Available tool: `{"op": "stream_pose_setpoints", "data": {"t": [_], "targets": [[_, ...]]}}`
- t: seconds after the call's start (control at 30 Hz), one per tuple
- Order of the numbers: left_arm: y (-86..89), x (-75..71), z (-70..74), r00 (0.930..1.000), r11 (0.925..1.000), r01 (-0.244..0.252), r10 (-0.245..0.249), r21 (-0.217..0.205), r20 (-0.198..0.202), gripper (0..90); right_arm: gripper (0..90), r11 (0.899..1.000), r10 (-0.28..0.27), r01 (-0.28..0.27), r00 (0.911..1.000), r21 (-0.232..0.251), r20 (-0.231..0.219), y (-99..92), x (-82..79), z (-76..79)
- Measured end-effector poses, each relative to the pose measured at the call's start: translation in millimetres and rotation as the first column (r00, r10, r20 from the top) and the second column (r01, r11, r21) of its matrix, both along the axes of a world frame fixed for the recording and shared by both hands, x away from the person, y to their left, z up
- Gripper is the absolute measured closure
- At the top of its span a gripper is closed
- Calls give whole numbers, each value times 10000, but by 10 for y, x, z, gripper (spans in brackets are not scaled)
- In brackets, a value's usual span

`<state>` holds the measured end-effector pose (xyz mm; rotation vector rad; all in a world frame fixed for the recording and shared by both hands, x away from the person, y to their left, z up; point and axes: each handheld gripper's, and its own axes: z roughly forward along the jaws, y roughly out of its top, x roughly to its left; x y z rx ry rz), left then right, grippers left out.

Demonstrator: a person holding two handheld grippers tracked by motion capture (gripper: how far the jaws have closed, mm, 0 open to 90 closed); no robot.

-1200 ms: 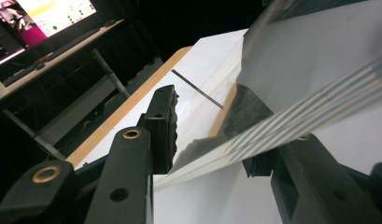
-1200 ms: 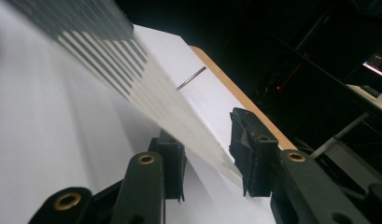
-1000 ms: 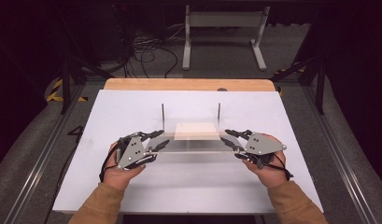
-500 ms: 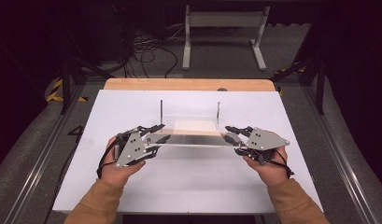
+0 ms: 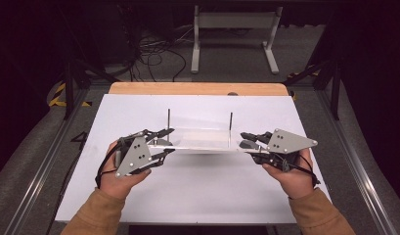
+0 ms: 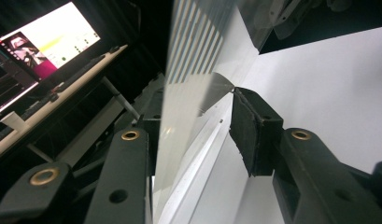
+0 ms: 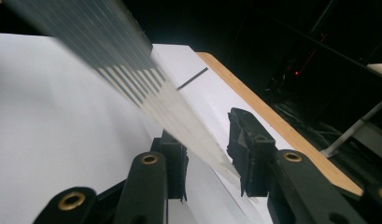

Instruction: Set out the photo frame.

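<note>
A clear plastic sheet (image 5: 200, 138) is held level above the white table top (image 5: 202, 191) between the two grippers, one at each end. At the sheet's left end the left gripper (image 5: 163, 142) is seen in the high view, carried by the left hand (image 5: 120, 172), with its grey three-cornered plate turned upward. At the right end the right gripper (image 5: 247, 141) is carried by the right hand (image 5: 289, 172).

In the left gripper view the transparent sheet (image 6: 198, 93) runs up between the two black jaws; the left jaw lies against it, and the corner of the pad (image 6: 248, 135) on the right jaw is met by the sheet's edge. The jaws stand partly apart and closed upon the sheet. In the right gripper view the sheet (image 7: 179, 116) passes slantwise between the jaws, with the pad (image 7: 247, 149) on the right jaw touched by its near end; a grip upon it is likewise shown.

Two thin dark rods (image 5: 168, 119) are seen standing upright, one on each side, behind the sheet's far edge. A shadow of the sheet is cast upon the table beneath it, so the sheet is clear of the surface. A wooden strip (image 5: 197, 88) is shown along the table's far edge, and a lit monitor (image 6: 44, 46) is seen in the left gripper view, well off to the side.
</note>
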<state>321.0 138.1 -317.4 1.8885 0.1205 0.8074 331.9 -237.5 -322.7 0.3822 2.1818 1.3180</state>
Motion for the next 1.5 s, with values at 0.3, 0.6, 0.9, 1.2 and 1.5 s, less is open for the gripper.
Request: {"op": "stream_pose_setpoints", "data": {"t": [0.3,0.6,0.9,1.2,1.5], "targets": [[-40,-126,78,9991,9997,244,-241,73,-347,640,672,9996,113,-140,9932,-225,-1159,-65,-72,155],[-42,-261,179,9965,9980,626,-622,55,-566,667,673,9989,138,-225,9801,-417,-1978,-97,-140,222],[-41,-246,204,9927,9972,747,-748,-54,-945,679,671,9983,195,-325,9686,-484,-2480,-108,-131,273],[21,-76,188,9874,9930,816,-922,-856,-1287,663,668,9990,377,-424,9687,-138,-2453,-111,-16,299],[26,88,117,9864,9889,-181,-64,-1475,-1640,405,680,9989,371,-309,9824,365,-1832,-102,71,290]]}}
